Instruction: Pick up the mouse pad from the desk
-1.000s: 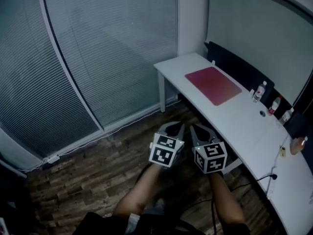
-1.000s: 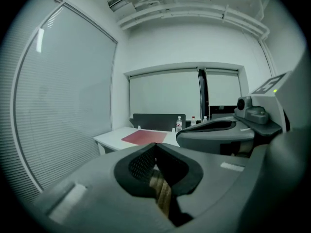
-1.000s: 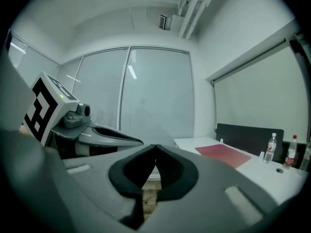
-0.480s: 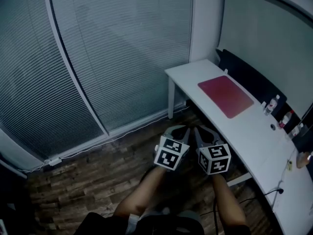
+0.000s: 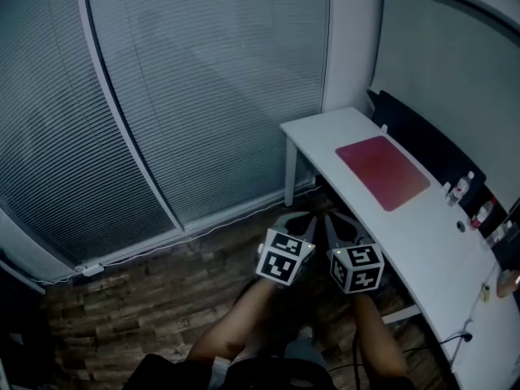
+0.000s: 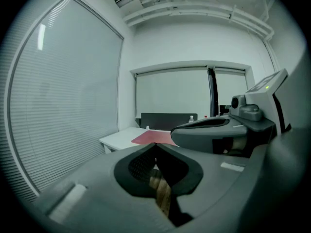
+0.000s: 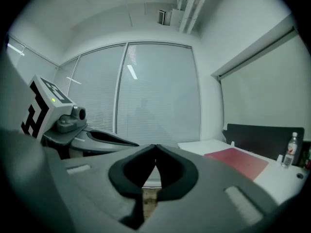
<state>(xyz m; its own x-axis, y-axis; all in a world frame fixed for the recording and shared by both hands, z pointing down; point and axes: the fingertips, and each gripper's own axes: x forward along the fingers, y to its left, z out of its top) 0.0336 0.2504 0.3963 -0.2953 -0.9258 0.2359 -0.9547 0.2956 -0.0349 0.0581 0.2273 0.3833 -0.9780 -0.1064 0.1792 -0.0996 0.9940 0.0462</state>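
Head view: the left gripper (image 5: 297, 220) and right gripper (image 5: 339, 222) hang side by side, well apart from the red mouse pad (image 5: 383, 171), which lies on the white tabletop (image 5: 418, 232). Left gripper view: fingers fully closed, holding nothing. Right gripper view: fingers closed, empty.

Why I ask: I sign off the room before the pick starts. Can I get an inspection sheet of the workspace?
Surface: white desk, mostly bare, against the wall.
Job's things: red mouse pad lying flat on the desk, untouched.
Clutter: small bottles along the desk's back edge, beyond the pad.
Grippers: left gripper and right gripper both shut and empty, side by side over the floor, short of the desk.
Cables: white cable along the window's base; dark cable at the desk's near end.
Surroundings: closed blinds, wood floor, dark panel behind the desk.
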